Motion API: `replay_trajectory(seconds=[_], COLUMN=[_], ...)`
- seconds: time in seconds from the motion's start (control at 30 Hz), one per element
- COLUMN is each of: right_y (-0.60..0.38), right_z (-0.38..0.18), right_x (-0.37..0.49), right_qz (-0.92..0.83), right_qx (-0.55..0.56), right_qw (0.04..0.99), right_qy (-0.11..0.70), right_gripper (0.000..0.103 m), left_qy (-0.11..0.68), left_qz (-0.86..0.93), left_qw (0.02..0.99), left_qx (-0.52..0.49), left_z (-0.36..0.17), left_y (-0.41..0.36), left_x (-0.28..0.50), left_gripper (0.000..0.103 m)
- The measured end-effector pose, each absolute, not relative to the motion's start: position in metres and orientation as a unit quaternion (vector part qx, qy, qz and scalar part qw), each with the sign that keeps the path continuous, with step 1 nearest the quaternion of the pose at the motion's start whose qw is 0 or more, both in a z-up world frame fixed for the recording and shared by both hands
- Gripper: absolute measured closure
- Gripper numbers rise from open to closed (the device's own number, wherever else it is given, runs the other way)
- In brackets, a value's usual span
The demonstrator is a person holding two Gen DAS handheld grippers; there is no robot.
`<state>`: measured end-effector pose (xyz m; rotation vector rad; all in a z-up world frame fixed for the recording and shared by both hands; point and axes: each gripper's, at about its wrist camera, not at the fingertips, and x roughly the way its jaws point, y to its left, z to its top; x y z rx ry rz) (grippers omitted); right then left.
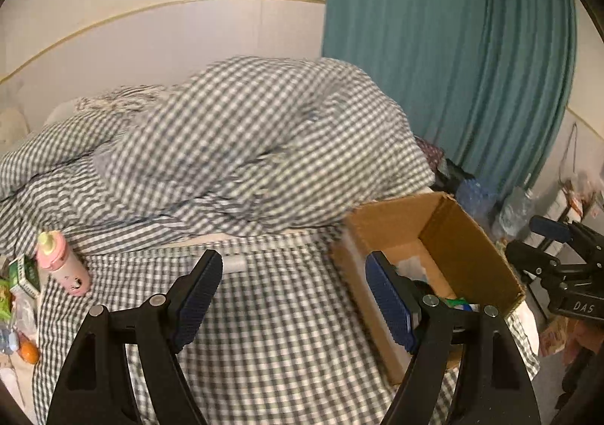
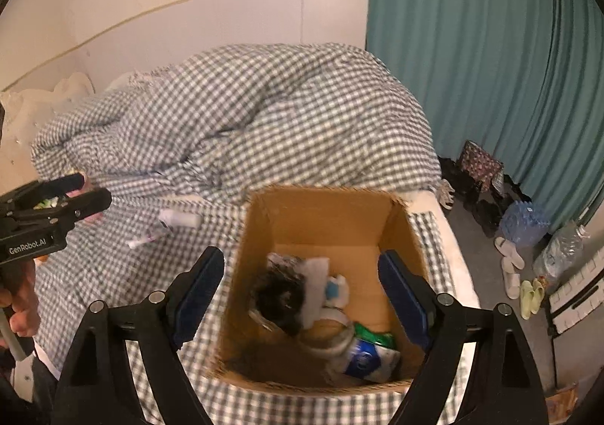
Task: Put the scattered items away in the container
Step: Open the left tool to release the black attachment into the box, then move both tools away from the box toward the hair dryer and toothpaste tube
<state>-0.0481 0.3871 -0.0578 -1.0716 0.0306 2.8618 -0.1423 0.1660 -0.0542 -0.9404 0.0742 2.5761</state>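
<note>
An open cardboard box point(image 2: 324, 213) stands on the checked bedsheet and holds several items, among them a dark furry thing point(image 2: 279, 296) and a blue and white packet point(image 2: 368, 359). My right gripper point(image 2: 302, 296) is open and empty, right above the box. My left gripper point(image 1: 292, 296) is open and empty over the sheet, left of the box point(image 1: 453, 236). A pink bottle point(image 1: 62, 262) lies at the left, with a green and white carton point(image 1: 24, 274) and small items beside it. A white tube point(image 2: 177, 221) lies on the sheet left of the box.
A bunched checked duvet point(image 1: 245, 138) fills the bed behind the box. A teal curtain point(image 2: 483, 58) hangs at the right. Slippers point(image 2: 509, 266), water bottles point(image 2: 524, 221) and bags lie on the floor right of the bed. The bed edge runs just right of the box.
</note>
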Motion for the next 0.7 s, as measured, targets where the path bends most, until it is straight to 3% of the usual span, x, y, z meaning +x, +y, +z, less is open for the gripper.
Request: replay_trajectory(seconds=[0.7], right_y=[0.268], right_z=[-0.063], right_x=[-0.094], right_qz=[0.937], right_qx=[-0.348], right_qw=[-0.026], right_qy=[-0.012], right_gripper=[0.019], left_qy=[-0.024], left_qz=[0.936], left_qw=[0.117], left_qx=[-0.33], left_z=[-0.056], left_y=[0.022], left_x=[-0.157], left_gripper=[0.022])
